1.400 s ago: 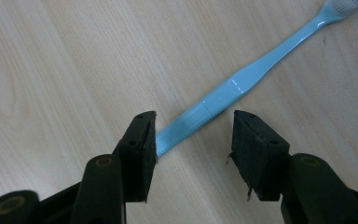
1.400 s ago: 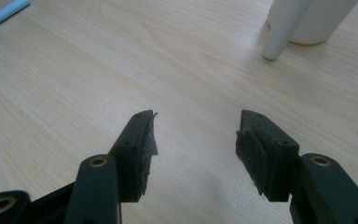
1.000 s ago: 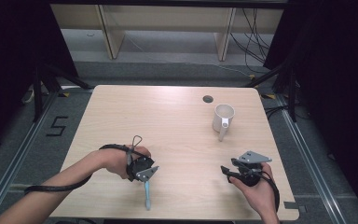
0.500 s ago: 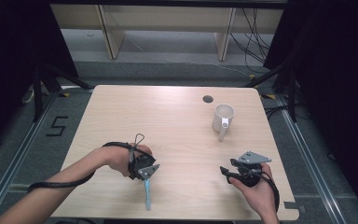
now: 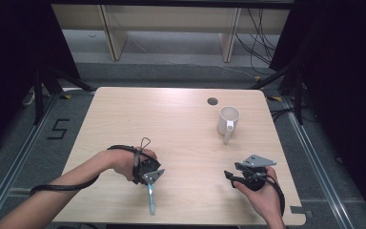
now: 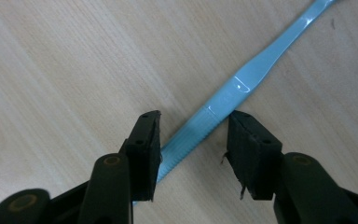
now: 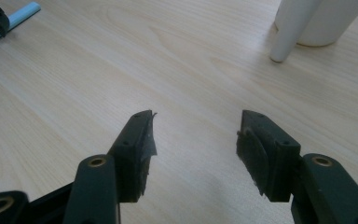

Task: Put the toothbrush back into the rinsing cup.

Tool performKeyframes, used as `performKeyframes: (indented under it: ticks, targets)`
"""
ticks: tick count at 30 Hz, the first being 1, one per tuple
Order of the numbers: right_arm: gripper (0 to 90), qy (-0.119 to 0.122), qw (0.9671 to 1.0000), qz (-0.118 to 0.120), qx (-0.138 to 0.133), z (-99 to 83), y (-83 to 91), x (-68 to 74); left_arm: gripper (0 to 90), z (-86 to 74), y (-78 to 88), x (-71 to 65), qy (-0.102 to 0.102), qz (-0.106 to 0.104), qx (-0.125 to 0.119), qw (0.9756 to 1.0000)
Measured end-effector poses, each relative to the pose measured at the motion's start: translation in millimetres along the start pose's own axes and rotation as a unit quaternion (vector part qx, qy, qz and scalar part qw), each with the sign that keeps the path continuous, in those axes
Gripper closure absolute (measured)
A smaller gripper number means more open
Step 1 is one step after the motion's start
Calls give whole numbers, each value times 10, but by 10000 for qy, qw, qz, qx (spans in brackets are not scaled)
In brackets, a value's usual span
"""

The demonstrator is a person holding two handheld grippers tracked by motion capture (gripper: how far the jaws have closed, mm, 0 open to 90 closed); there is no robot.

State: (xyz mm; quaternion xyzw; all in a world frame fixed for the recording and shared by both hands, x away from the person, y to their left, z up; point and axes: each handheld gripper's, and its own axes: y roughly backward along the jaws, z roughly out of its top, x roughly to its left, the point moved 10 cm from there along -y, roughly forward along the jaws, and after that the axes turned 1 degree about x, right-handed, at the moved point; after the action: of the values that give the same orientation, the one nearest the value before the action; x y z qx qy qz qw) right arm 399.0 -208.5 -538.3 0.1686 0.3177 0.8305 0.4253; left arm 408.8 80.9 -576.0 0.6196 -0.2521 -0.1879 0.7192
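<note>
High view: the left gripper [image 5: 148, 177] hangs over a light-blue toothbrush [image 5: 151, 200] near the desk's [image 5: 171, 124] front edge; a white mug [image 5: 228, 121] stands well apart. Left gripper view: jaws straddle the handle (one pad touching, not clamped). Right gripper view: the right gripper [image 7: 196, 140] is spread wide over bare wood.

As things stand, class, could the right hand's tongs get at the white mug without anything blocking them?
Probably yes. The right tongs stand open over bare table, and nothing lies between them and the white mug further back. The toothbrush is off to the side, by the left tongs.
</note>
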Motion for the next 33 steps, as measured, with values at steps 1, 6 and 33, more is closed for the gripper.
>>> performKeyframes:
  ticks: [1, 6, 33]
  targets:
    - [459, -34, 10000, -7, 9, -2, 3, 2, 534, 0, -2, 3, 4, 1, -4, 10000]
    - [459, -147, 9999, 9, 52, -18, 3, 15, 543, -14, 0, -2, 25, -40, 14, 10000]
    - [456, -54, 9999, 39, 112, -38, -14, 26, 779, -70, 5, -135, 1739, -555, 335, 9826]
